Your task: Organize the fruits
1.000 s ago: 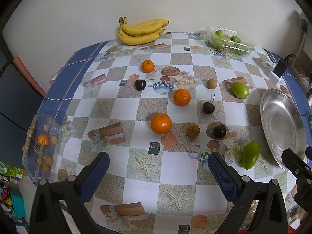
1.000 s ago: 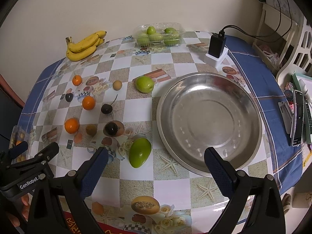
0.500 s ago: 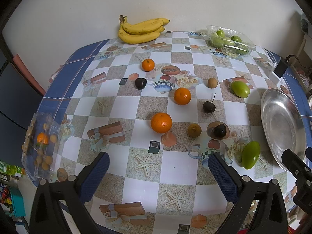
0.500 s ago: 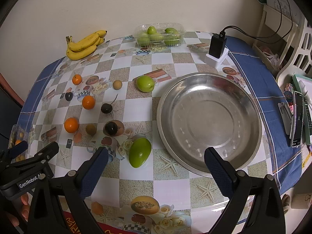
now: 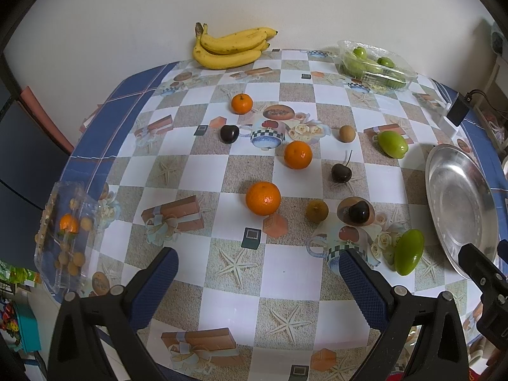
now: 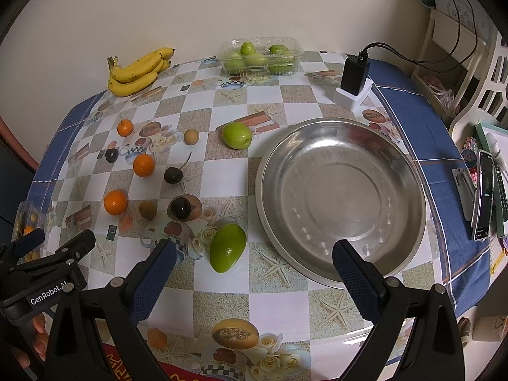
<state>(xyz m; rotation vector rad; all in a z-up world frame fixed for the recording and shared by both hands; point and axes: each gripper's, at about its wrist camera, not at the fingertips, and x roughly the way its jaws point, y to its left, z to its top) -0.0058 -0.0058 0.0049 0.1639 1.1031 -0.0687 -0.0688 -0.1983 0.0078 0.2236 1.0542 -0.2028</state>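
Loose fruit lies on the patterned table: three oranges, the nearest (image 5: 263, 197) (image 6: 115, 202), dark cherries (image 5: 341, 173), small brown fruits (image 5: 316, 210), a green fruit (image 5: 409, 251) (image 6: 227, 247) near the front and another (image 6: 236, 135) farther back. An empty steel plate (image 6: 346, 247) (image 5: 444, 197) sits at the right. My left gripper (image 5: 257, 268) is open and empty above the table's front. My right gripper (image 6: 252, 262) is open and empty, between the near green fruit and the plate's front rim.
Bananas (image 5: 231, 47) and a clear tub of green fruit (image 6: 258, 55) stand at the back by the wall. A clear box of small fruit (image 5: 63, 235) sits at the left edge. A black charger (image 6: 354, 79) and phones (image 6: 482, 197) lie to the right.
Both grippers have drifted very slightly; the view has barely shifted. Nothing on the table has moved.
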